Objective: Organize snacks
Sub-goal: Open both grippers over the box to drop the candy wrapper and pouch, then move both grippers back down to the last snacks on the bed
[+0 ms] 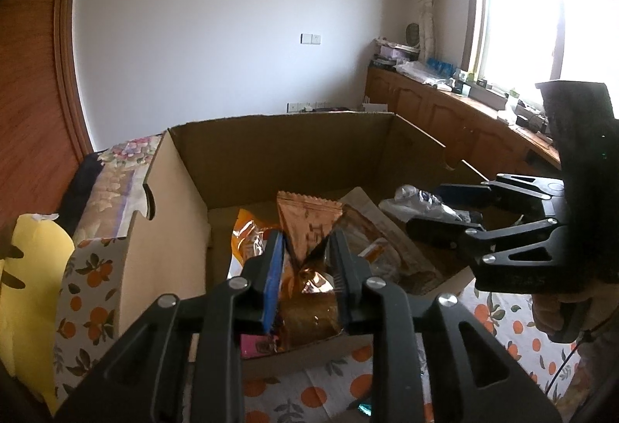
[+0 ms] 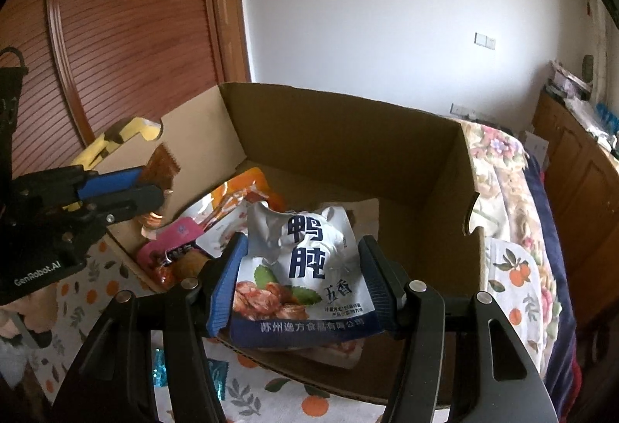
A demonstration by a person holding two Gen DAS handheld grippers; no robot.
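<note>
An open cardboard box [image 1: 271, 152] [image 2: 348, 137] stands on an orange-print cloth and holds several snack packets. My left gripper [image 1: 307, 241] is shut on a copper-brown foil packet [image 1: 309, 225] and holds it over the box's near edge; it also shows in the right wrist view [image 2: 162, 168]. My right gripper [image 2: 301, 260] is shut on a silver and blue duck-gizzard packet [image 2: 305, 268] over the box's near side. In the left wrist view that gripper [image 1: 437, 206] reaches in from the right with the packet [image 1: 414, 202].
An orange packet [image 1: 247, 229] and a brown printed packet [image 1: 387, 245] lie in the box, with a pink packet [image 2: 170, 241]. A yellow plush toy [image 1: 27, 287] sits left of the box. A floral quilt [image 2: 510, 191] lies beside it. Wooden cabinets [image 1: 445, 113] line the window wall.
</note>
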